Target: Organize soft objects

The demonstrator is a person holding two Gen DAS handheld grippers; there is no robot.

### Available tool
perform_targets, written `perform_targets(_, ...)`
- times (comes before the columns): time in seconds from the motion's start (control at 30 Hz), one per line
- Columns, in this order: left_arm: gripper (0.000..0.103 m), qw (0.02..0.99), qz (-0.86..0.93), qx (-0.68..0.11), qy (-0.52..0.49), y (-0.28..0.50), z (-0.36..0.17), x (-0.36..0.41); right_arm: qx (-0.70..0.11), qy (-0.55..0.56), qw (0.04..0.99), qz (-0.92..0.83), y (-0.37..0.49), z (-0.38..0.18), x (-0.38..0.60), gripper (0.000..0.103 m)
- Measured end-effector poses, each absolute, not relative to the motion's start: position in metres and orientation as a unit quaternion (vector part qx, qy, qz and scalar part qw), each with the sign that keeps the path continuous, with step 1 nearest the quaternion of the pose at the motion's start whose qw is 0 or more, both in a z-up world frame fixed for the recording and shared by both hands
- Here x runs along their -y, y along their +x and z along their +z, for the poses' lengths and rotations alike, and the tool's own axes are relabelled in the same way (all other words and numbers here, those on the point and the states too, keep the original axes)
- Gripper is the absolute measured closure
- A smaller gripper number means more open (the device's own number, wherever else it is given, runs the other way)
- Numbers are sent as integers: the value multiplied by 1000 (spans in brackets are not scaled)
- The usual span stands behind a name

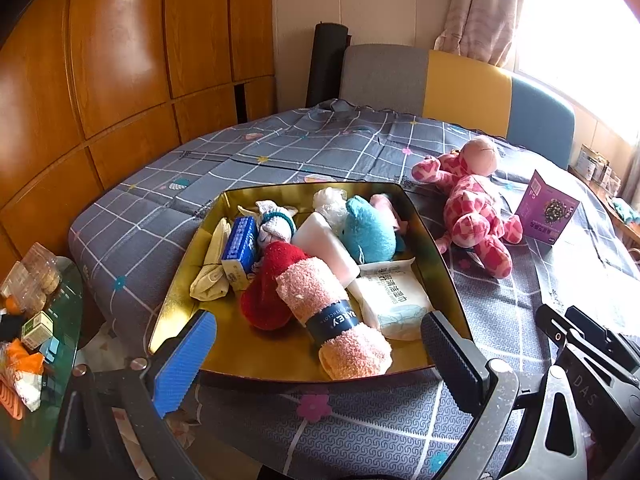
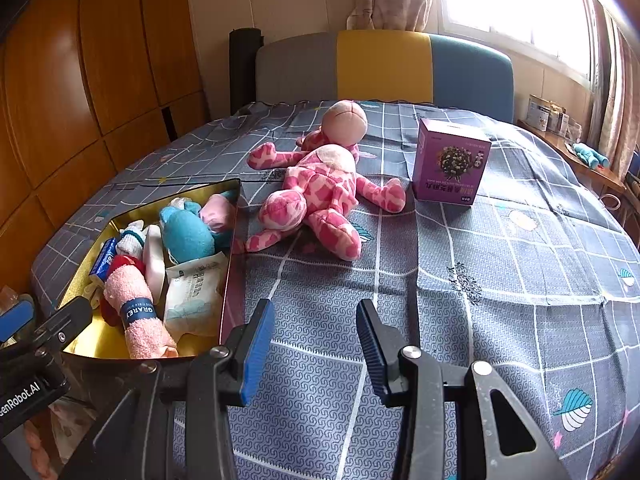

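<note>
A gold tray (image 1: 176,300) (image 2: 228,276) lies on the bed, filled with soft items. Among them are a rolled pink towel (image 1: 340,320) (image 2: 140,316), a red sock (image 1: 268,288), a teal plush (image 1: 368,228) (image 2: 186,232), a wipes pack (image 1: 396,300) (image 2: 194,296) and a blue tissue pack (image 1: 240,248). A pink spotted plush giraffe (image 1: 472,208) (image 2: 320,196) sprawls on the bedsheet to the tray's right. My left gripper (image 1: 316,356) stands open at the tray's near rim, holding nothing. My right gripper (image 2: 314,344) hangs open over bare sheet, in front of the giraffe, with nothing between its fingers.
A purple box (image 1: 546,212) (image 2: 450,162) stands upright right of the giraffe. A glass side table (image 1: 44,320) with clutter sits left of the bed. A wooden wardrobe (image 1: 120,60) lines the left wall. A padded headboard (image 2: 384,66) closes the far end, and a shelf (image 2: 568,136) runs under the window.
</note>
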State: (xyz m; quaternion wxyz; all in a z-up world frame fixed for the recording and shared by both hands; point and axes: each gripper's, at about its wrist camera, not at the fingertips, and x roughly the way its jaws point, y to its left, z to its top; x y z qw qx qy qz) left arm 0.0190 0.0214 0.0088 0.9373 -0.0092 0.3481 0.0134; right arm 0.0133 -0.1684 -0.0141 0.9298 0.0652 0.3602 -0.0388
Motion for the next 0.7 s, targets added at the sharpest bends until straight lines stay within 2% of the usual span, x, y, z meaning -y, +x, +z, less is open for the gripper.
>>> perform_targets(0.7, 0, 936, 12, -351, -8, 19, 8, -21, -364, 68, 928, -38, 13, -16, 169, 60)
